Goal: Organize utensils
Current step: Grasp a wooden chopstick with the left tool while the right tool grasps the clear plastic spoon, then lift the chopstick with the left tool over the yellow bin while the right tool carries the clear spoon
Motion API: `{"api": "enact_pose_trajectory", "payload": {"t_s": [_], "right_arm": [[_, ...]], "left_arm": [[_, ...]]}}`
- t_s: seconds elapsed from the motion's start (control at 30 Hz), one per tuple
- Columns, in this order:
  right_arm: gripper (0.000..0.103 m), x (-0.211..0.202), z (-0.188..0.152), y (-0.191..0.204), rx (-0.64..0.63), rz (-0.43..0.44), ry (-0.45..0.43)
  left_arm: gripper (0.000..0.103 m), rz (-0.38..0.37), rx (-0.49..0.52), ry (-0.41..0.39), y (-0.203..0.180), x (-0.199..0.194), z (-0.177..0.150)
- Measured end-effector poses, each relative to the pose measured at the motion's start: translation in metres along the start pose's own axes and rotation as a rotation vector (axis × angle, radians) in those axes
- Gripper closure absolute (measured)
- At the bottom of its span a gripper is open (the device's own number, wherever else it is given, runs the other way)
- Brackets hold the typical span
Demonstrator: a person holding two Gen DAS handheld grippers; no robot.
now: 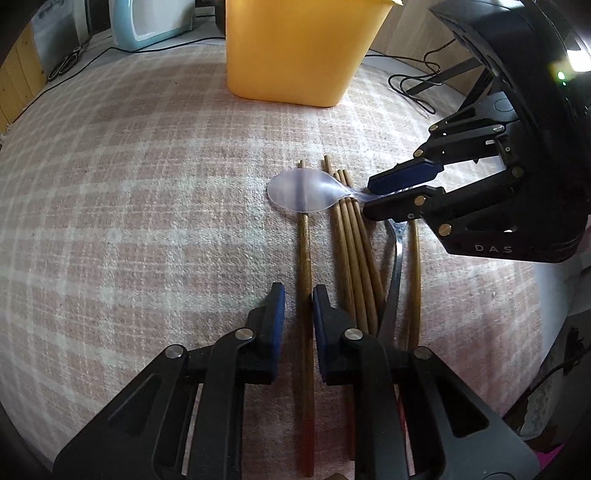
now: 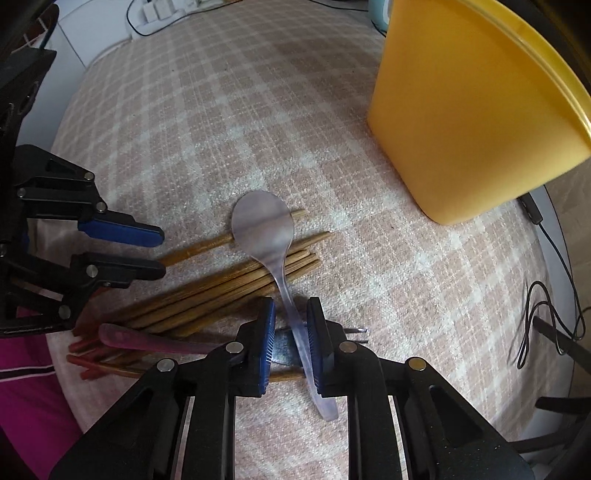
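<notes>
A clear plastic spoon [image 1: 301, 190] lies across a bundle of wooden chopsticks [image 1: 352, 254] on the checked cloth; it also shows in the right wrist view [image 2: 263, 227]. My right gripper [image 2: 291, 325] straddles the spoon's handle [image 2: 295, 321], jaws a little apart, handle against the right pad. In the left wrist view it [image 1: 373, 197] comes in from the right. My left gripper [image 1: 298, 299] is open, its fingers either side of one single chopstick [image 1: 304, 258]. A yellow bin [image 1: 299, 48] stands behind.
A metal fork [image 2: 354, 332] and a pink-handled utensil [image 2: 147, 341] lie by the chopsticks [image 2: 229, 284]. The yellow bin [image 2: 469, 110] is at the right in the right wrist view. Black cables [image 1: 413, 85] trail at the cloth's far right edge. A pale blue appliance [image 1: 151, 22] stands at the back left.
</notes>
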State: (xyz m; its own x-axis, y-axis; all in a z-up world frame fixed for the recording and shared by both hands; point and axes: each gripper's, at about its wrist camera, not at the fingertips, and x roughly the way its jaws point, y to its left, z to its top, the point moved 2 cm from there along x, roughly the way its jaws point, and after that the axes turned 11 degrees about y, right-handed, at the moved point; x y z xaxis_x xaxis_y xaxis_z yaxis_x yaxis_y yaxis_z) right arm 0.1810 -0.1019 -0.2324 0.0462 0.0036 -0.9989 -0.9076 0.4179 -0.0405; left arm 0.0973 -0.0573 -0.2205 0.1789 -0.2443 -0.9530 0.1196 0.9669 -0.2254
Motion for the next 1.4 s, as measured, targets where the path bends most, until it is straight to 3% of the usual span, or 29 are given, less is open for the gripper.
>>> {"api": "enact_pose_trajectory", "payload": {"t_s": [0.13, 0.2, 0.37, 0.8, 1.0, 1.4], "right_arm": [[0.092, 0.004, 0.013, 0.000, -0.009, 0.006, 0.003], [0.096, 0.007, 0.019, -0.001, -0.006, 0.009, 0.003], [0.099, 0.009, 0.028, 0.002, 0.011, 0.012, -0.012], [0.099, -0.004, 0.033, -0.017, 0.137, 0.057, -0.118], [0.099, -0.014, 0.024, -0.010, 0.174, 0.057, -0.158], [0.099, -0.067, -0.020, -0.001, 0.299, 0.065, -0.326]], "left_arm": [[0.089, 0.032, 0.043, 0.028, -0.004, 0.004, 0.005], [0.097, 0.046, 0.046, 0.026, -0.004, 0.006, 0.006], [0.099, -0.016, -0.019, 0.011, 0.009, 0.008, 0.001], [0.099, -0.069, -0.089, -0.022, 0.031, -0.011, -0.003], [0.099, -0.092, -0.098, -0.056, 0.036, -0.026, 0.000], [0.099, -0.119, -0.076, -0.188, 0.047, -0.081, 0.019]]}}
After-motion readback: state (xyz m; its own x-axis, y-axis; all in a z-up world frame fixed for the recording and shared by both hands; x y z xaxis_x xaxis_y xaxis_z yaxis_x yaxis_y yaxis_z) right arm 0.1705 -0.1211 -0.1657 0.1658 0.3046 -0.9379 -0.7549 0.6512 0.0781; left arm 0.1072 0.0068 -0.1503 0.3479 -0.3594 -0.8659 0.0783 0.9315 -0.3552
